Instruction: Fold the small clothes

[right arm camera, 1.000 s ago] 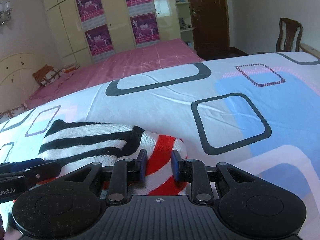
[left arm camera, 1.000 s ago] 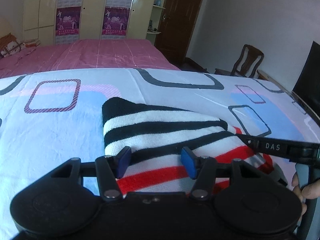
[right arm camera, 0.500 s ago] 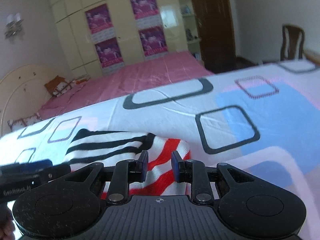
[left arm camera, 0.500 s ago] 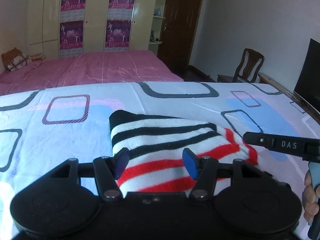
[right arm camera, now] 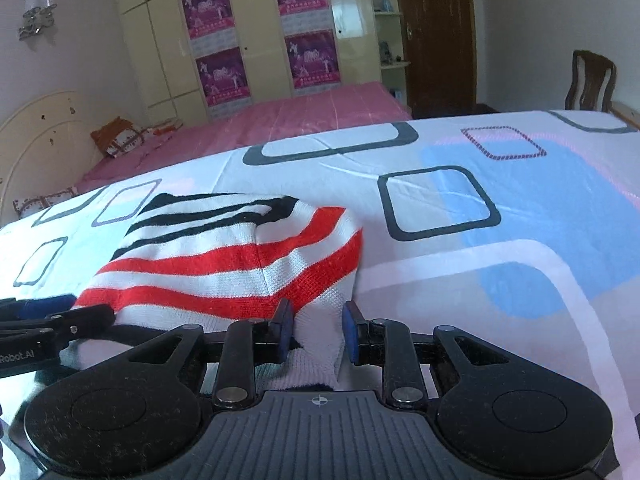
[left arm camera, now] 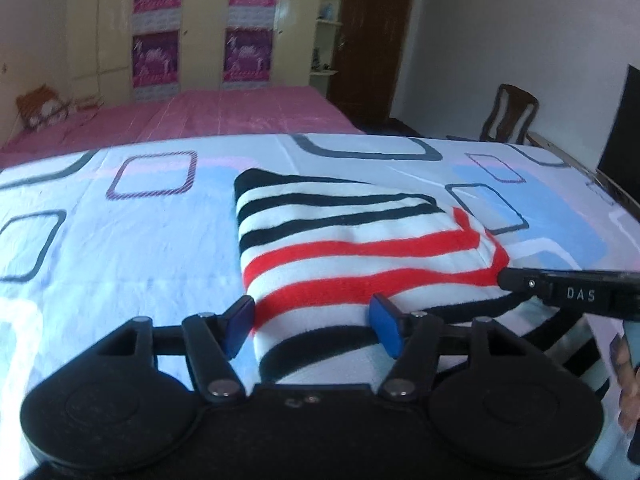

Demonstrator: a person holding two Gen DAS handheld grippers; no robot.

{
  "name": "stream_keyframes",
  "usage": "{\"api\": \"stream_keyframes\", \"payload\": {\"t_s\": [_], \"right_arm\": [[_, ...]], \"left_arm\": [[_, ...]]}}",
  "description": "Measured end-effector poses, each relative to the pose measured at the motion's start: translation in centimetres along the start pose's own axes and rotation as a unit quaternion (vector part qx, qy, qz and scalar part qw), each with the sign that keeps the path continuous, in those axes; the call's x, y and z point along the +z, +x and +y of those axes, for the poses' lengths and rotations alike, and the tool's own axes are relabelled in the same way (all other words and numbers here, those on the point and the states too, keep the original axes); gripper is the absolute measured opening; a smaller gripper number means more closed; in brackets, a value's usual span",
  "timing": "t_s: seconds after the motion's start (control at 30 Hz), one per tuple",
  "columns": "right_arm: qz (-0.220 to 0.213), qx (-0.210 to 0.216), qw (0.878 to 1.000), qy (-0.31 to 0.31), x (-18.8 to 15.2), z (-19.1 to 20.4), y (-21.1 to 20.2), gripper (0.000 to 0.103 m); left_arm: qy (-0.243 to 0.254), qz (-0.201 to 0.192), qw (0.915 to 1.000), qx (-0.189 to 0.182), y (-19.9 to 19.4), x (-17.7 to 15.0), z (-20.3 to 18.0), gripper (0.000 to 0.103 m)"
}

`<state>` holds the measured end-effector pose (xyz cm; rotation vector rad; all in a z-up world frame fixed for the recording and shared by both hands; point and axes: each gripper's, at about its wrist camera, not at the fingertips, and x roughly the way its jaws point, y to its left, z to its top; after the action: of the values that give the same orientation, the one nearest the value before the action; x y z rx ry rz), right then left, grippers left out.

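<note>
A small knitted garment [left arm camera: 352, 240] with black, white and red stripes lies folded on the patterned bedsheet [left arm camera: 120, 248]; it also shows in the right wrist view [right arm camera: 224, 256]. My left gripper [left arm camera: 312, 322] is open, its blue pads wide apart over the garment's near edge. My right gripper [right arm camera: 318, 330] is open by a narrow gap, with the garment's near right corner lying between its pads. The right gripper's finger [left arm camera: 560, 290] shows at the right in the left wrist view. The left gripper's finger [right arm camera: 48, 320] shows at the left in the right wrist view.
The sheet [right arm camera: 480, 220] is white with blue patches and dark square outlines. Behind it is a pink bed [left arm camera: 224, 112], a yellow wardrobe [right arm camera: 256, 32], a dark door [right arm camera: 436, 32] and a wooden chair [left arm camera: 508, 118]. A dark screen [left arm camera: 620, 132] stands at the right.
Both grippers have drawn back toward me and risen, so more of the garment shows in front. The right gripper's pads have opened slightly. The garment lies where it was.
</note>
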<state>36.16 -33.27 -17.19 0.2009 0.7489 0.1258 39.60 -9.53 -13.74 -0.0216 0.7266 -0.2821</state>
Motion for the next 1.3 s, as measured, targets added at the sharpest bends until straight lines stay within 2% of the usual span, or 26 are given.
{"api": "stream_keyframes", "payload": {"t_s": [0.1,0.23,0.37,0.47,0.53,0.93,1.07,1.2,1.23,1.3], "right_arm": [[-0.009,0.012,1.000,0.015,-0.1,-0.3,-2.1,0.025],[-0.013,0.021,1.000,-0.002,-1.5,-0.2,-5.0,0.025],[-0.009,0.025,1.000,0.006,-3.5,-0.4,-6.9,0.025],[0.012,0.015,1.000,0.007,-5.0,-0.6,-7.0,0.025],[0.025,0.016,0.999,0.015,-5.8,-0.9,-6.7,0.025],[0.047,-0.020,0.998,0.033,-6.2,0.4,-6.6,0.025],[0.052,-0.038,0.997,0.044,-6.1,1.1,-7.1,0.025],[0.042,-0.047,0.996,0.058,-5.5,1.7,-8.4,0.026],[0.040,-0.046,0.996,0.065,-5.4,1.8,-8.7,0.027],[0.033,-0.049,0.995,0.080,-5.2,1.8,-9.2,0.051]], "left_arm": [[0.004,-0.008,1.0000,-0.001,-1.6,-0.2,0.0,0.060],[-0.004,-0.010,0.9999,-0.011,-3.9,-1.5,0.0,0.060],[-0.028,0.007,0.9994,-0.021,-5.5,-3.2,0.2,0.060],[-0.018,0.032,0.9989,-0.028,-5.2,-4.8,0.0,0.061],[-0.033,0.039,0.9982,-0.030,-4.8,-5.4,0.2,0.062],[-0.020,0.057,0.9971,-0.045,-4.4,-5.5,0.5,0.061],[-0.026,0.067,0.9957,-0.058,-4.9,-5.4,1.0,0.070],[-0.028,0.064,0.9951,-0.070,-5.7,-4.9,1.7,0.073],[-0.030,0.060,0.9952,-0.071,-5.9,-4.7,1.9,0.074],[-0.042,0.057,0.9946,-0.076,-6.0,-4.3,2.5,0.080]]}}
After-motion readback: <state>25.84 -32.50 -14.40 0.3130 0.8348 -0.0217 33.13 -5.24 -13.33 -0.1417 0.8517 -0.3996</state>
